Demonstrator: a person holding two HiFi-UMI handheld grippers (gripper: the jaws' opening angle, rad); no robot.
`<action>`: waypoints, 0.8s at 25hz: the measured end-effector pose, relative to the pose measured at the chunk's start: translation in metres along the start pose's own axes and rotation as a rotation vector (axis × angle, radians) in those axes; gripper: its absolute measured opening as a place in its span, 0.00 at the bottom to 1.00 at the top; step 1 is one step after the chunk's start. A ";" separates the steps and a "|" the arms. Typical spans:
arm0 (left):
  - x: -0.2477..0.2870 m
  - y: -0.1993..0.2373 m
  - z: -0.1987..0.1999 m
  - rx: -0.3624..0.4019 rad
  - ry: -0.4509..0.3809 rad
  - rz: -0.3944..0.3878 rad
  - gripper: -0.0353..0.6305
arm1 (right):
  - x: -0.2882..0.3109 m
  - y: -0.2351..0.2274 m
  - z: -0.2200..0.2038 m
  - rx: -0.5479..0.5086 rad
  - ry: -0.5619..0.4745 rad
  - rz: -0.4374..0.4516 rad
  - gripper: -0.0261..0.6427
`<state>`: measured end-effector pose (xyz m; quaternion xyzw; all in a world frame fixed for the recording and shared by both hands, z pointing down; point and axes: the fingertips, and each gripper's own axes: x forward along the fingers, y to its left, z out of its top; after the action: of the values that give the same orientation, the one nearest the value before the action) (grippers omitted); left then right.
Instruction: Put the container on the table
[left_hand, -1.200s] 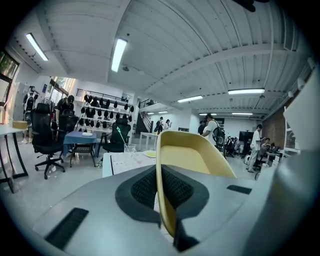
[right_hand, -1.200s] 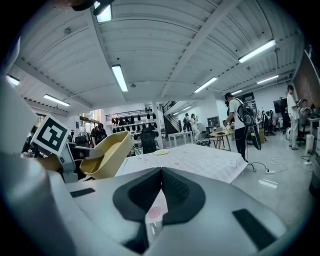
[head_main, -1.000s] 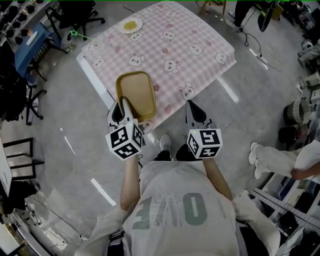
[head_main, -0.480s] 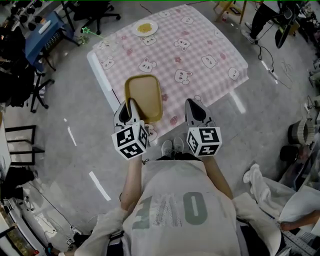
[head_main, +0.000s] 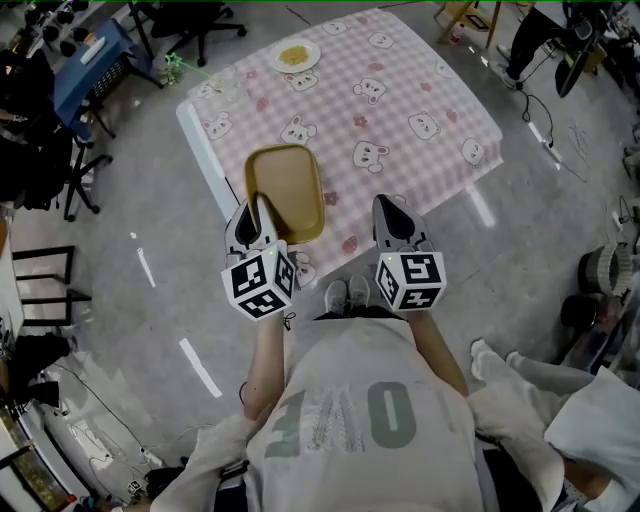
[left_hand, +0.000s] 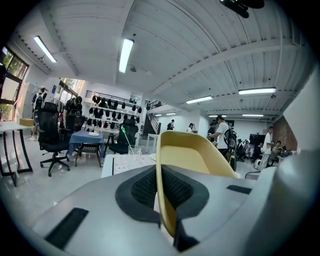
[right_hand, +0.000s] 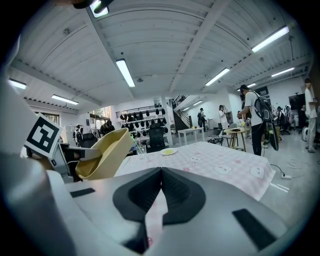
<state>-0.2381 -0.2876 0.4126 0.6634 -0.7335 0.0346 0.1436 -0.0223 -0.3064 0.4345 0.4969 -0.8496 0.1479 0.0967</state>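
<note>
A shallow yellow tray-like container hangs over the near left edge of the table, which wears a pink checked cloth with rabbit prints. My left gripper is shut on the container's near rim; in the left gripper view the yellow rim is pinched between the black pads. My right gripper is shut with nothing in it, beside the table's near edge. In the right gripper view the container shows at the left, held up by the other gripper.
A white plate with food and a clear glass stand at the table's far side. Office chairs and a blue-covered desk lie beyond on the left. A person stands at the far right; another person's legs are at my right.
The table and container have slid right and slightly down in the head view as I moved toward the table. Both grippers stay shut, the left still on the container.
</note>
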 end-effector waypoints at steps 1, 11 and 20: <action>0.000 0.001 0.002 0.000 -0.005 0.003 0.10 | 0.000 0.000 0.001 -0.001 0.001 0.000 0.08; 0.010 -0.002 0.033 0.020 -0.086 0.004 0.10 | -0.004 -0.002 -0.001 -0.006 0.006 0.004 0.08; 0.058 -0.006 0.070 0.061 -0.069 -0.018 0.10 | -0.007 -0.003 -0.011 0.011 0.037 0.023 0.08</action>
<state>-0.2481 -0.3610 0.3598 0.6747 -0.7307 0.0327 0.0984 -0.0164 -0.2984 0.4433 0.4848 -0.8525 0.1630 0.1080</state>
